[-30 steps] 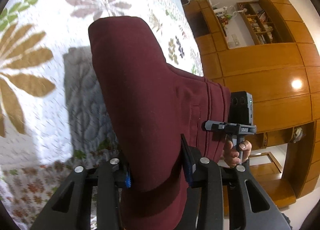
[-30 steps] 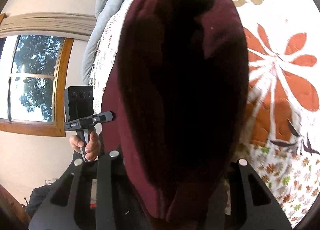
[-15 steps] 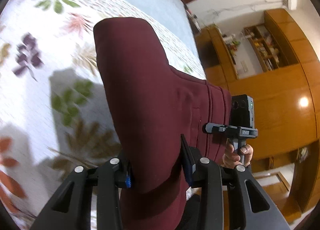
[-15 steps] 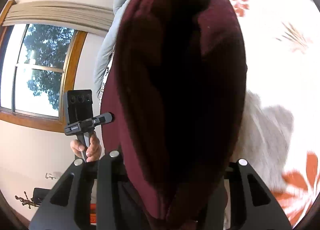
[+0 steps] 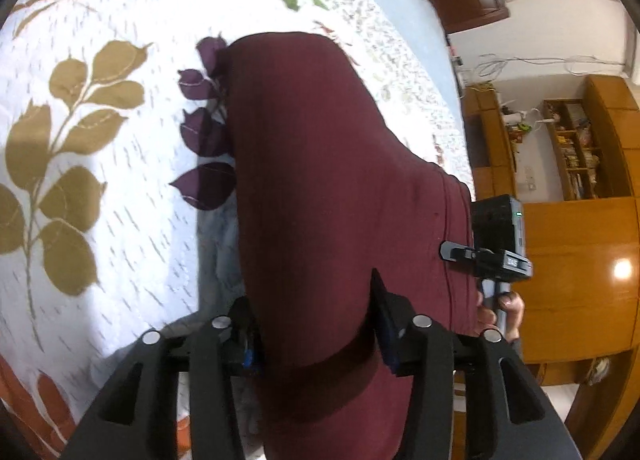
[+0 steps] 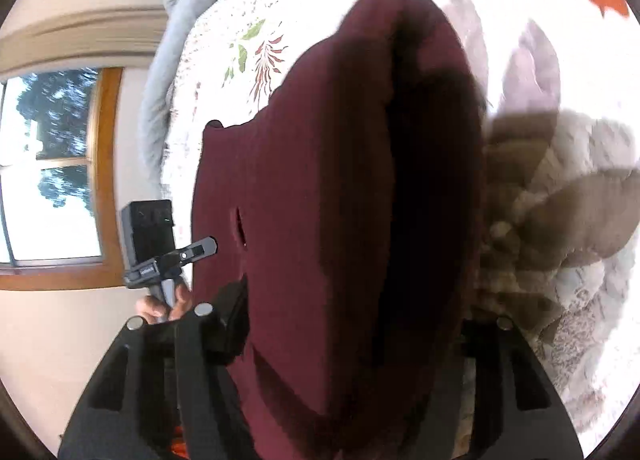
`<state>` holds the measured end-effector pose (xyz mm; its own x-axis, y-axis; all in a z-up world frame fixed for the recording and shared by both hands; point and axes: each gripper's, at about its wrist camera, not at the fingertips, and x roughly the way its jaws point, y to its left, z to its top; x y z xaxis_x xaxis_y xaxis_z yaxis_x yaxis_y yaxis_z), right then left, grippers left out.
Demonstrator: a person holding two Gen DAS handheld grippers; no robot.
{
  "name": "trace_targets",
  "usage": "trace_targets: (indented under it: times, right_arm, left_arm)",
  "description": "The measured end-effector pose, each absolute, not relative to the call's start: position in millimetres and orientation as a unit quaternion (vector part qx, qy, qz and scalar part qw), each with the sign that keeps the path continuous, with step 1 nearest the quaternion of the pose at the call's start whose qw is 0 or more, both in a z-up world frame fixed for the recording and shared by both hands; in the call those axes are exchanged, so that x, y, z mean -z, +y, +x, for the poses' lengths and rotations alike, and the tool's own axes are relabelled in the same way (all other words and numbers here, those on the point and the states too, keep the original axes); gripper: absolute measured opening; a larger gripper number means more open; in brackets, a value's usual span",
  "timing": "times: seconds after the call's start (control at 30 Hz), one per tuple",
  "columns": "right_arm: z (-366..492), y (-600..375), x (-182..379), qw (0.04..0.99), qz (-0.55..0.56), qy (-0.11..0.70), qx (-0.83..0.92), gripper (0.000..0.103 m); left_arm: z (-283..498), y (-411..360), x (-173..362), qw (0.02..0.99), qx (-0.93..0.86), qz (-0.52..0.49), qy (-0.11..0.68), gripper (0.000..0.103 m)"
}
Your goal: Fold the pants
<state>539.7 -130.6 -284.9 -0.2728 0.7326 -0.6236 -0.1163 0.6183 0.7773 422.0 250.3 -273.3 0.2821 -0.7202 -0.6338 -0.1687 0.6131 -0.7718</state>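
The maroon pants [image 5: 320, 187] hang folded over between both grippers, held above the floral bedspread [image 5: 100, 99]. My left gripper [image 5: 316, 336] is shut on one side of the pants' top edge. My right gripper [image 6: 352, 336] is shut on the other side; the pants [image 6: 340, 187] fill most of its view and hide its right finger. The right gripper's body [image 5: 496, 244] shows past the cloth in the left wrist view, and the left gripper's body [image 6: 156, 248] shows in the right wrist view. The pants' lower end hangs close over the bedspread.
The bed's white quilt carries leaf prints and the pants' shadow [image 6: 560, 187]. A grey blanket [image 6: 168, 59] lies along the bed's far edge. Wooden cabinets and shelves [image 5: 580, 179] stand beyond the bed on one side, a window [image 6: 48, 179] on the other.
Both grippers have carried the hanging pants across the bed; the prints beneath have shifted. The grips have not changed. The cloth now hangs lower and more tilted in the right wrist view.
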Motion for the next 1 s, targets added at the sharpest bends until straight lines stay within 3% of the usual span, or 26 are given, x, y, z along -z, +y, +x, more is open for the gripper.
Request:
trace_targets:
  times: [0.1,0.2,0.33,0.53,0.57,0.63,0.67,0.73,0.83,0.87,0.9,0.93,1.0]
  right_arm:
    - [536,-147,267,0.594,0.227,0.675,-0.374,0.076]
    - [555,-200,242,0.648,0.245,0.64,-0.332,0.075]
    - [545,-220,196,0.671,0.275,0.577,-0.378,0.074]
    - [544,-127,212,0.634,0.304,0.582,-0.408,0.071]
    - [549,-119,224,0.63,0.318,0.586,-0.399,0.062]
    - [558,-126,253,0.624,0.341,0.593,-0.378,0.022]
    - [561,-135,267,0.621,0.35,0.595,-0.37,0.0]
    - [558,-151,281,0.593,0.389,0.597,-0.375,0.0]
    - [553,-158,268,0.605,0.373,0.591,-0.382,0.006]
    - [549,-157,258,0.609,0.367,0.588,-0.386,0.022]
    - [544,-156,249,0.612,0.365,0.582,-0.392,0.044]
    - [535,-160,234,0.615,0.365,0.57,-0.405,0.049]
    - [507,-165,202,0.611,0.356,0.548,-0.446,0.05]
  left_arm:
    - [411,257,251,0.723,0.186,-0.361,0.559,0.051]
    - [400,270,212,0.767,0.159,-0.327,0.529,0.053]
    - [406,274,170,0.789,0.213,-0.358,0.452,0.063]
    - [468,246,221,0.75,0.259,-0.4,0.458,0.062]
    - [476,252,244,0.744,0.233,-0.414,0.47,0.061]
    - [476,269,272,0.739,0.209,-0.432,0.474,0.036]
    - [475,274,278,0.738,0.209,-0.444,0.464,0.032]
    - [471,283,288,0.736,0.207,-0.458,0.453,0.017]
    - [467,286,290,0.739,0.199,-0.468,0.442,0.018]
    - [465,287,287,0.737,0.196,-0.477,0.438,0.021]
    - [460,289,279,0.74,0.194,-0.481,0.429,0.038]
    - [454,289,269,0.748,0.194,-0.479,0.417,0.053]
    - [424,280,242,0.765,0.219,-0.462,0.392,0.056]
